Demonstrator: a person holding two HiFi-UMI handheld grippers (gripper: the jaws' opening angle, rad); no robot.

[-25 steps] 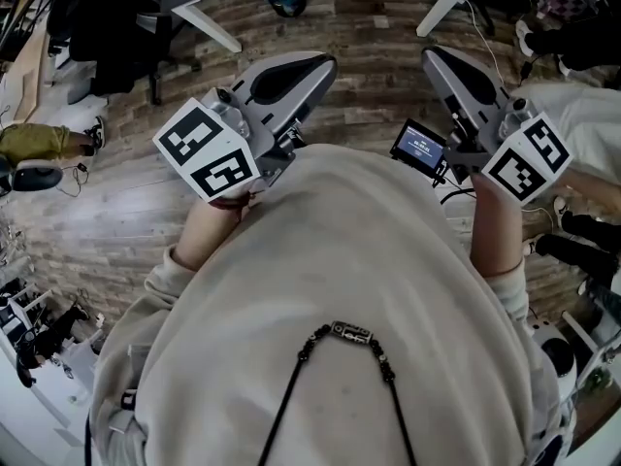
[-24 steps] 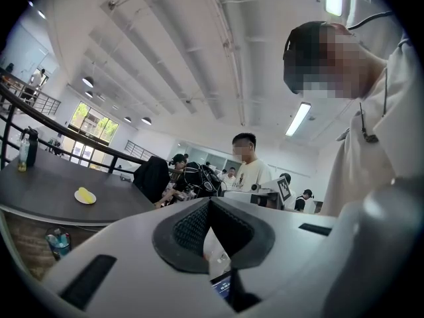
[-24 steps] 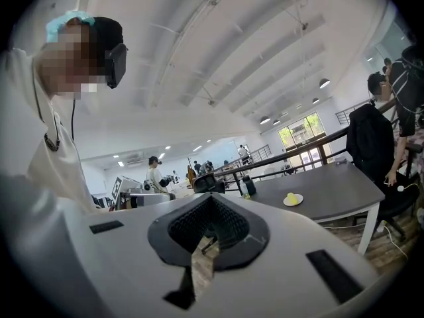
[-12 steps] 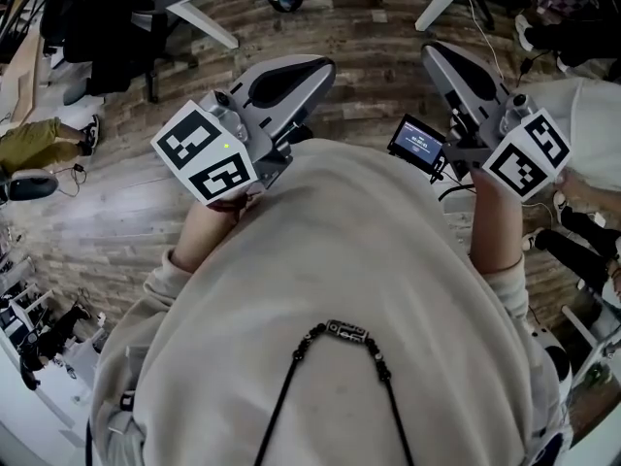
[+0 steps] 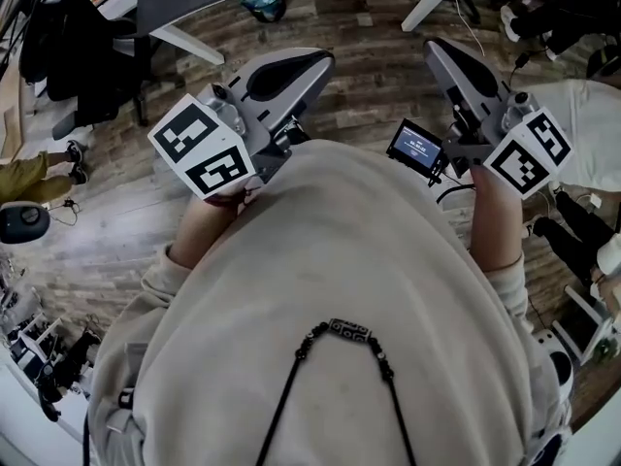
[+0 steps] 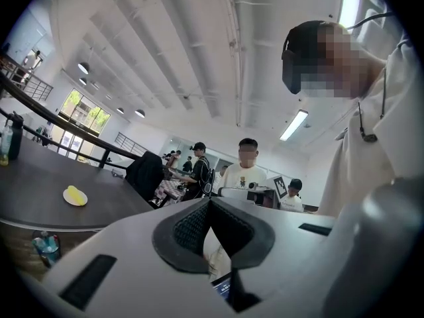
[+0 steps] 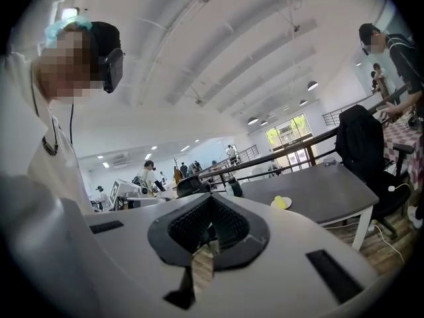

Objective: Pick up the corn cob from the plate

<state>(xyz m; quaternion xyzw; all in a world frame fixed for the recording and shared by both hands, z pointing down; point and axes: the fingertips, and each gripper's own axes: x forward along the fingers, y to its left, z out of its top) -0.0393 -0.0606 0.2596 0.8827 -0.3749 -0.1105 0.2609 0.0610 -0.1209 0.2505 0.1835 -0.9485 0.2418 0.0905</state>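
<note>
A yellow corn cob [image 6: 76, 195] lies on a small white plate [image 6: 68, 198] on a dark table [image 6: 40, 184], far ahead at the left of the left gripper view. The right gripper view shows the same corn cob [image 7: 281, 202] on its plate [image 7: 287, 204], small and distant. Both grippers are held close in front of the person's chest, well away from the table. The left gripper [image 6: 210, 203] [image 5: 323, 59] has its pads together with nothing between them. So does the right gripper [image 7: 211, 197] [image 5: 433, 47]. The head view does not show the corn.
A black chair draped with a dark jacket [image 7: 361, 144] [image 6: 144, 174] stands at the table. The table's white legs [image 5: 191, 41] rise from a wood floor, with a blue-green thing [image 5: 263, 4] underneath. Several people stand beyond. A dark bottle [image 6: 6, 141] stands on the table's far left.
More of the dark table top shows at the top of the head view and the floor has slid down-left. Both grippers stay shut at about the same places in the picture.
</note>
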